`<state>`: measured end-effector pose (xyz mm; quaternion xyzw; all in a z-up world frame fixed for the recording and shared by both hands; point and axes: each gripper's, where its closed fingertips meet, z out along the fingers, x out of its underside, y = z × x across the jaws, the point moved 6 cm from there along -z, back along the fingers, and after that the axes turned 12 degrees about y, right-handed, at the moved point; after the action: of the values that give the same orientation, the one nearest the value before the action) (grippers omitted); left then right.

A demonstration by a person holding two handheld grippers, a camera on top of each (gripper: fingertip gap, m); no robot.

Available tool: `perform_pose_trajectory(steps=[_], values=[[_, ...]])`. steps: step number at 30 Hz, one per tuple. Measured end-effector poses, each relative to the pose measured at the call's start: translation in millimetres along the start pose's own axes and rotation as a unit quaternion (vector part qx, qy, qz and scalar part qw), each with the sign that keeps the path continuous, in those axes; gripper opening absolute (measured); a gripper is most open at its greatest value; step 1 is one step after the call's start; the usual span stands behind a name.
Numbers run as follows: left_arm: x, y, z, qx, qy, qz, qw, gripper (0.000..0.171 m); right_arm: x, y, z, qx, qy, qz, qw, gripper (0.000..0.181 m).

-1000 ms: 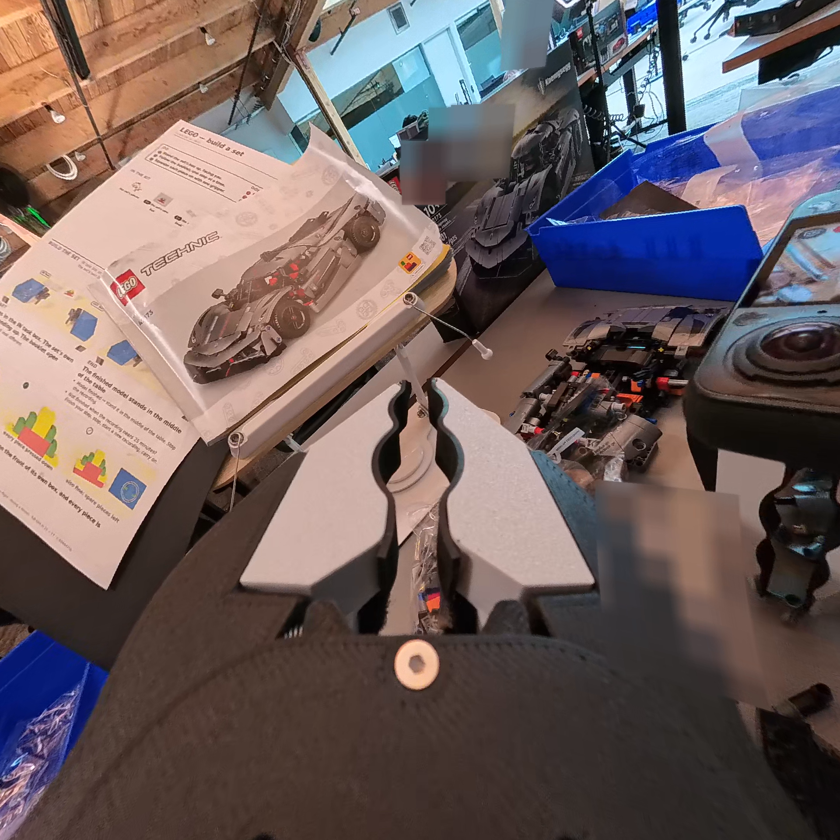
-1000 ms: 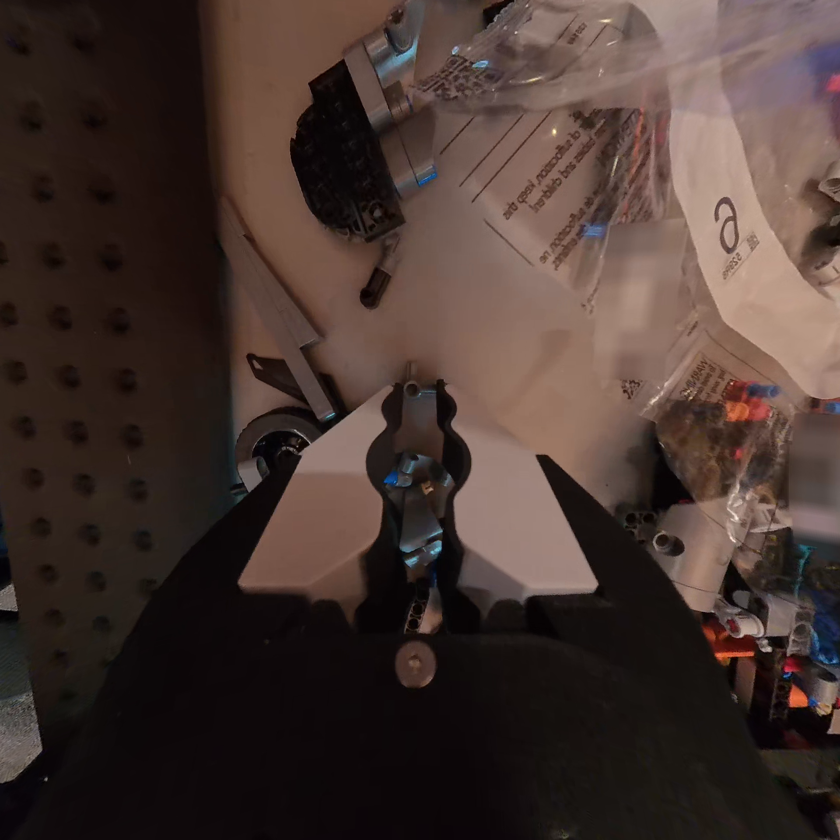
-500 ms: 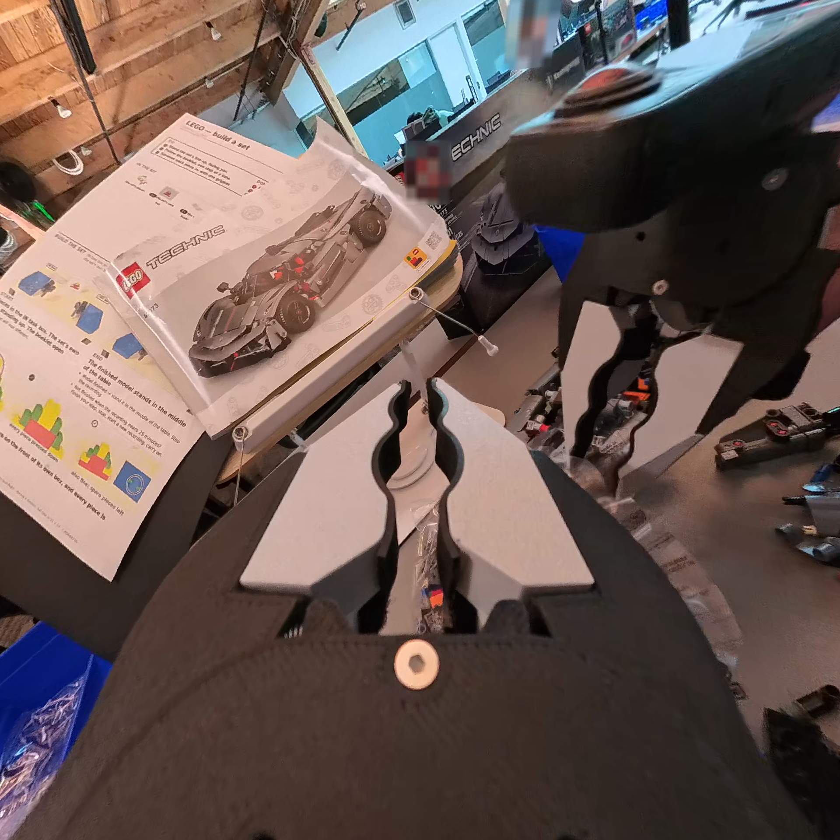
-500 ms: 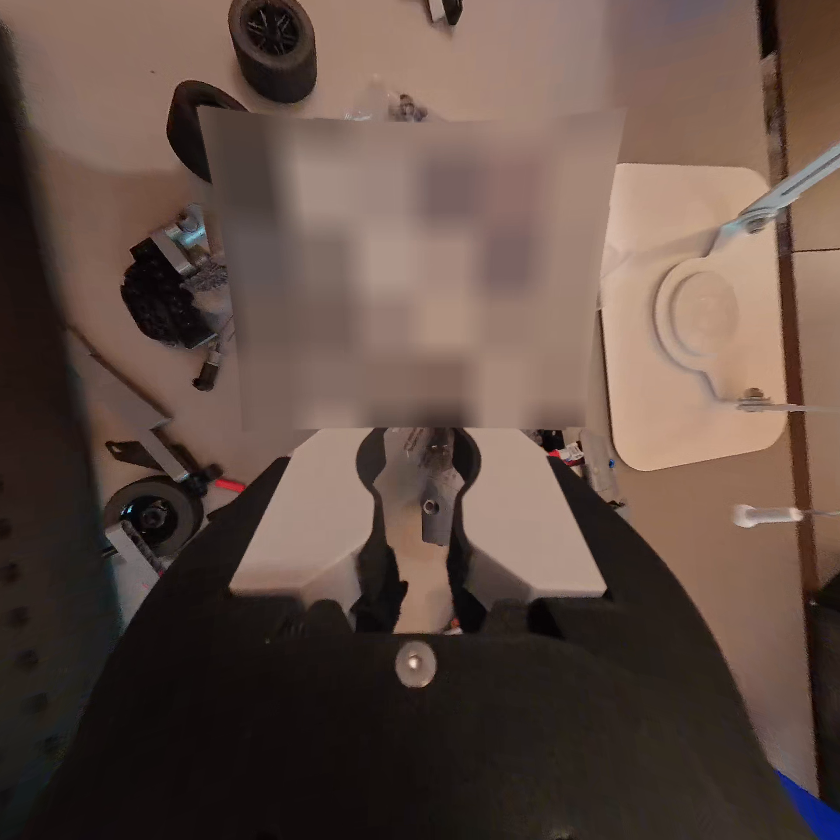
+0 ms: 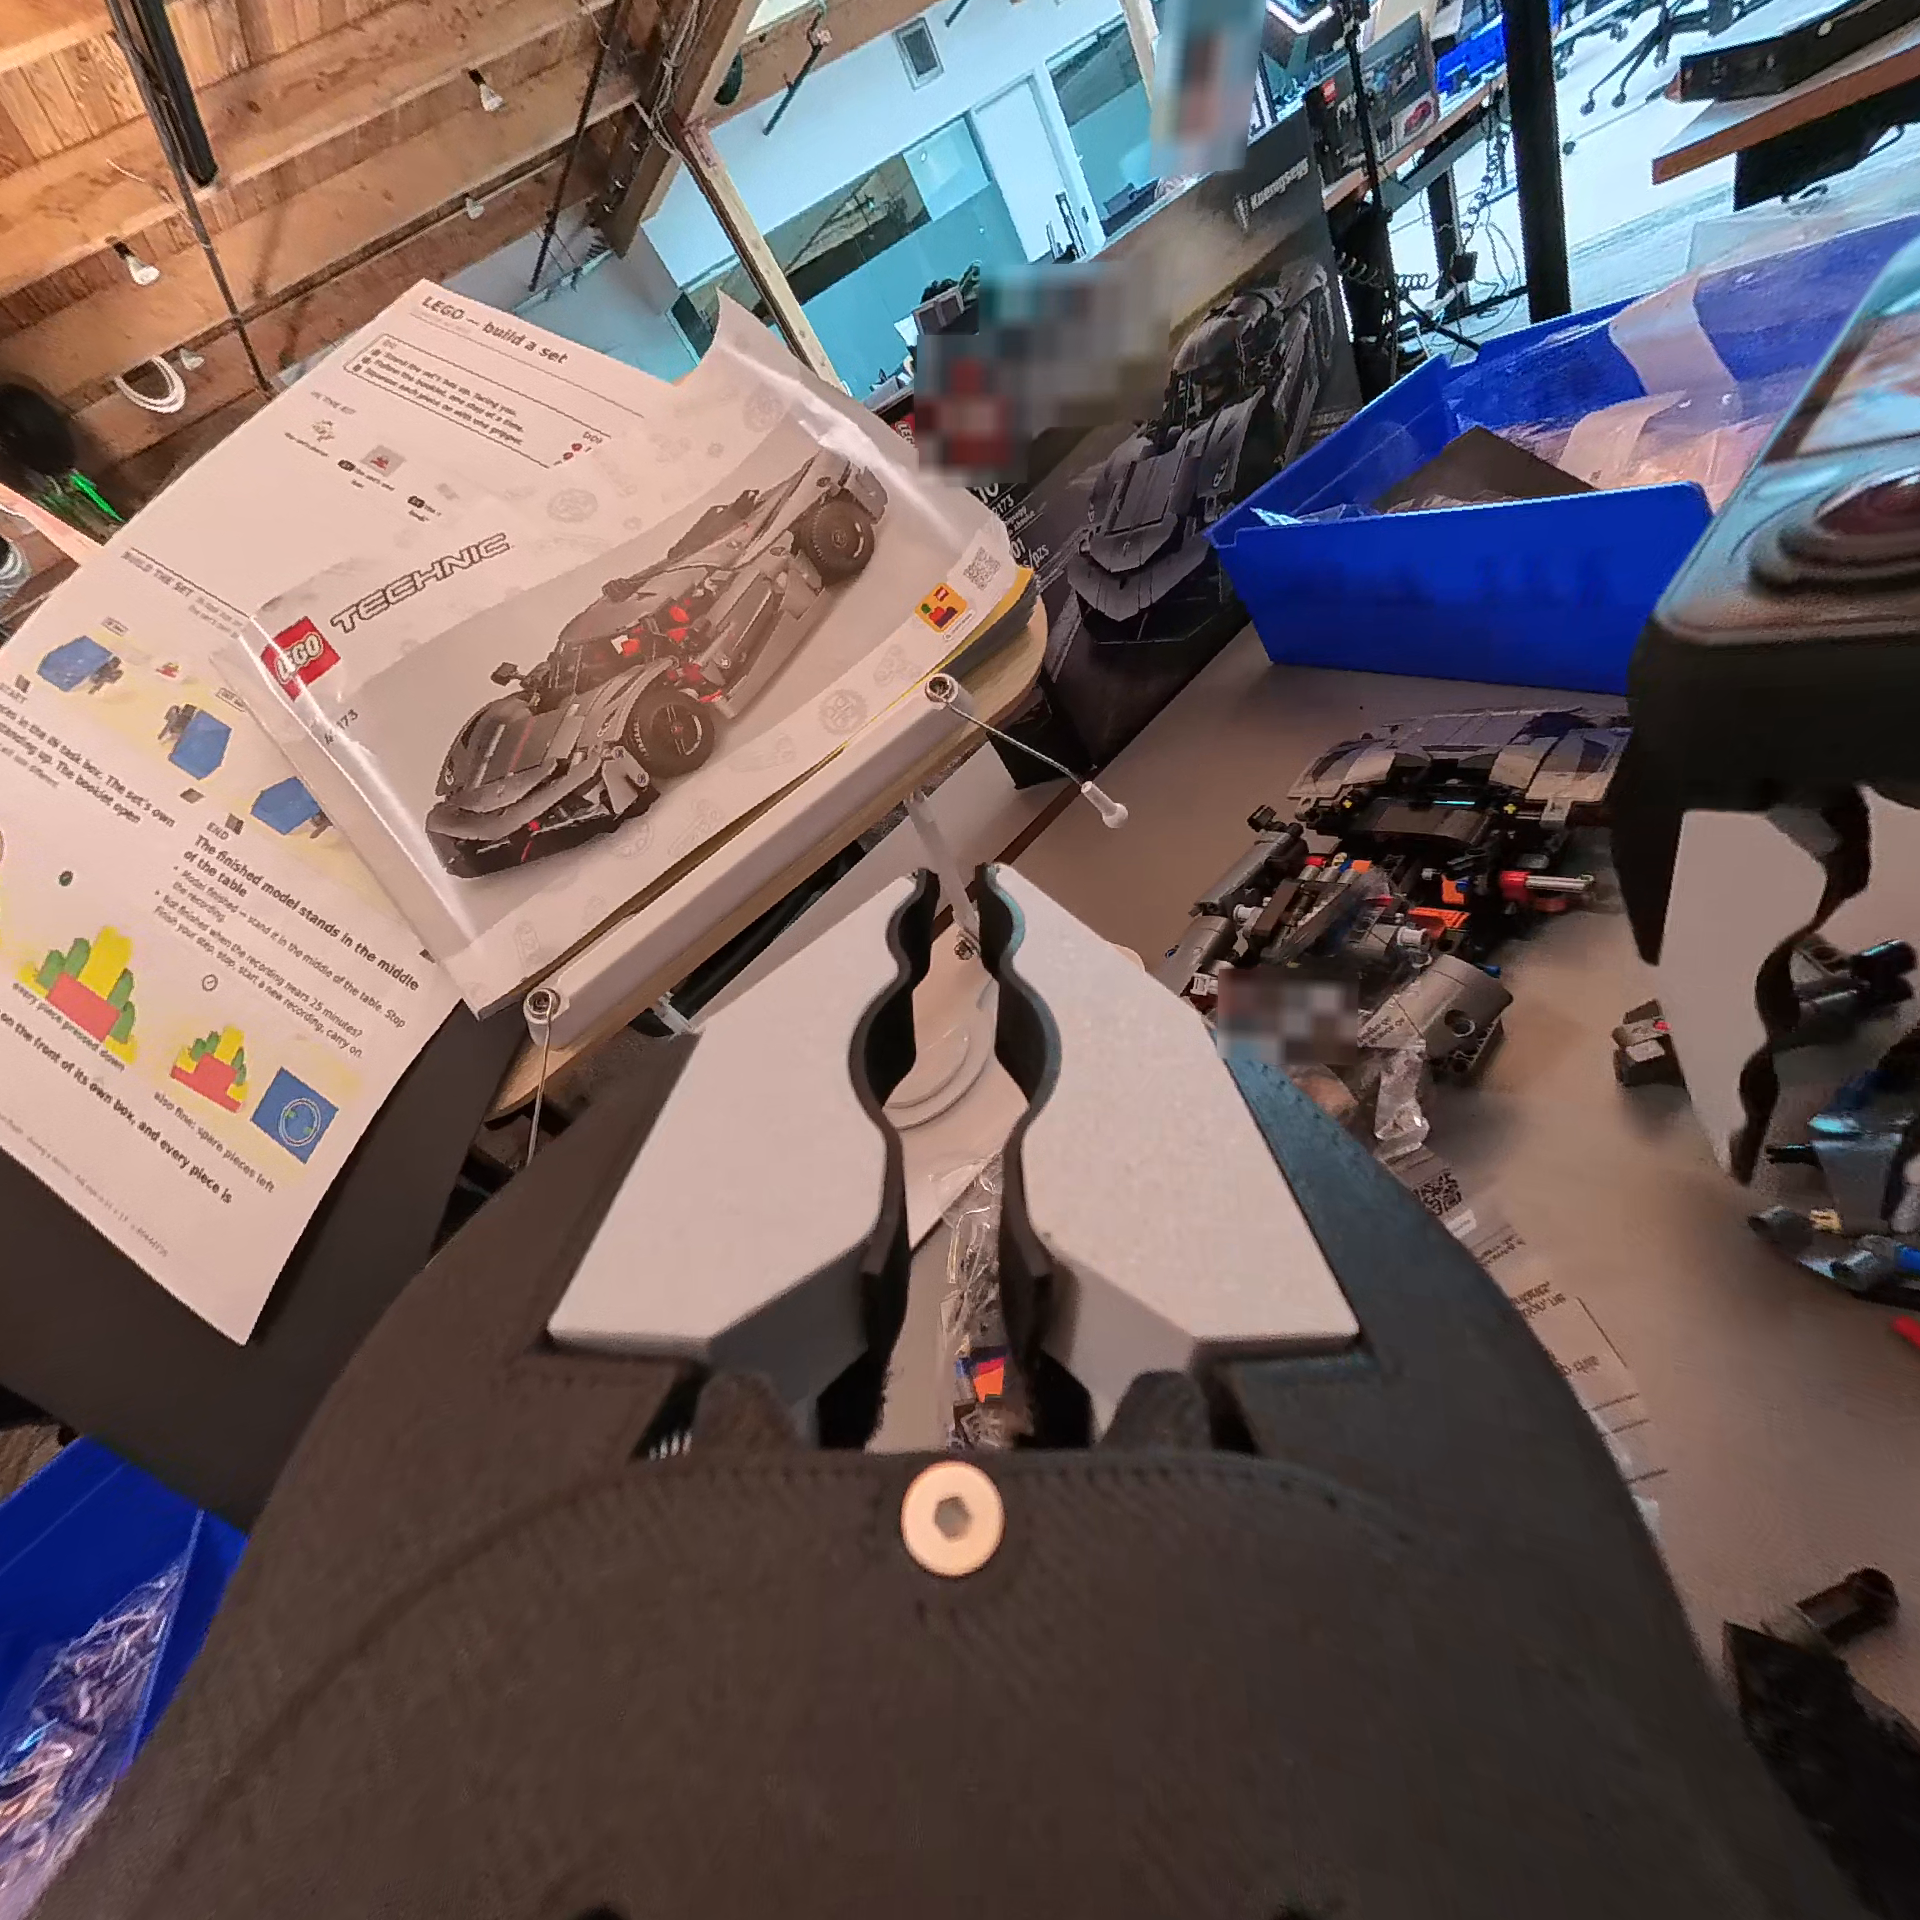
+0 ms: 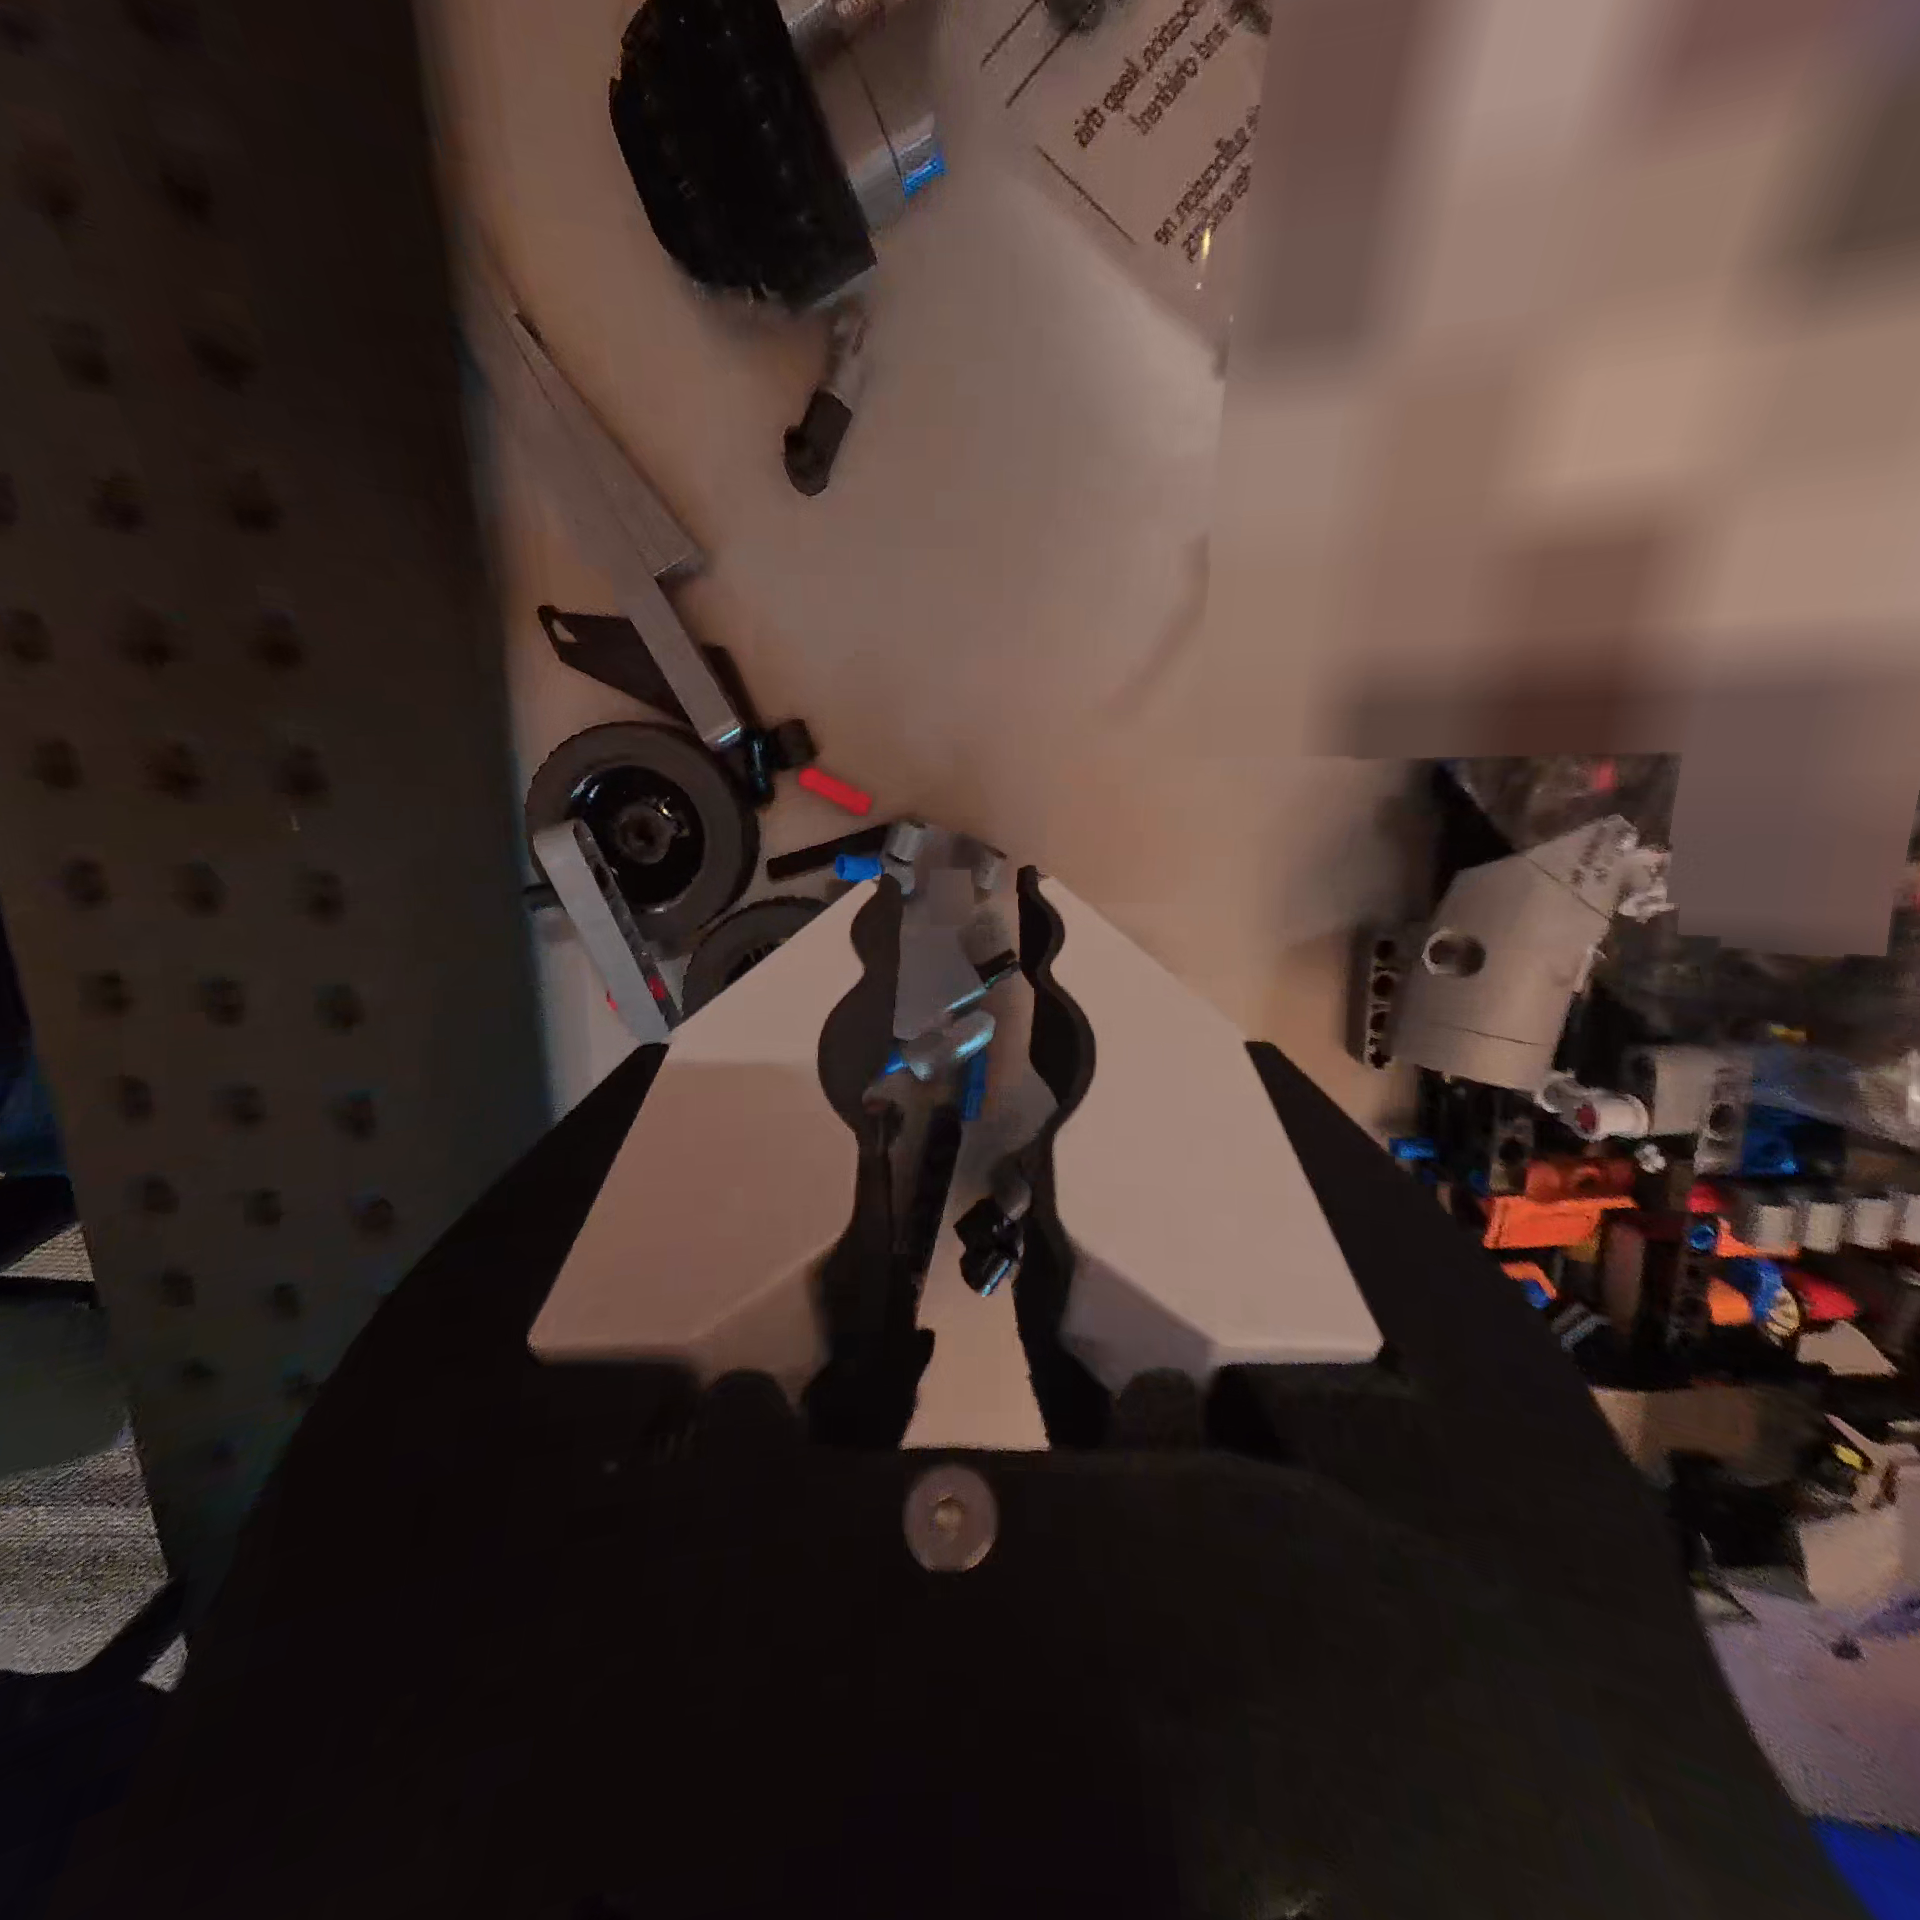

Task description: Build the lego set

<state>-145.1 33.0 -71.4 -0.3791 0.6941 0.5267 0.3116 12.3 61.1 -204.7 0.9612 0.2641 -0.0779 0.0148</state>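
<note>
The left gripper hangs above the table with its jaws drawn narrow, a slim gap between the tips and nothing between them. Beyond it an instruction booklet rests on a tilted stand, with a printed sheet beside it. The half-built car lies on the table to the right, just in front of a blue bin. The right gripper hangs over loose pieces at the right edge. In the right wrist view, the right gripper has its jaws partly apart, and a grey piece sits between them against the left finger; whether it is gripped cannot be told. A wheel lies near the tips, to their left.
</note>
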Motion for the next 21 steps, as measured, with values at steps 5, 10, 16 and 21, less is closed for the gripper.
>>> perform_pose_trajectory(steps=[5, 10, 16, 21], values=[[3, -1, 4, 0.003, 0.007, 0.001, 1.000, 0.006, -2, -4, 13, -0.009, 0.010, 0.009, 1.000, 0.008], [2, -1, 3, 0.002, 0.005, 0.001, 1.000, 0.006, -2, -3, 14, -0.022, -0.007, 0.006, 1.000, 0.000], [2, -1, 3, 0.004, 0.005, 0.002, 1.000, 0.006, -2, 3, 2, -0.020, -0.029, -0.009, 0.999, 0.020], [2, -3, 3, 0.006, 0.006, 0.005, 1.000, 0.006, -4, 1, 15, -0.014, -0.010, -0.009, 1.000, 0.008]])
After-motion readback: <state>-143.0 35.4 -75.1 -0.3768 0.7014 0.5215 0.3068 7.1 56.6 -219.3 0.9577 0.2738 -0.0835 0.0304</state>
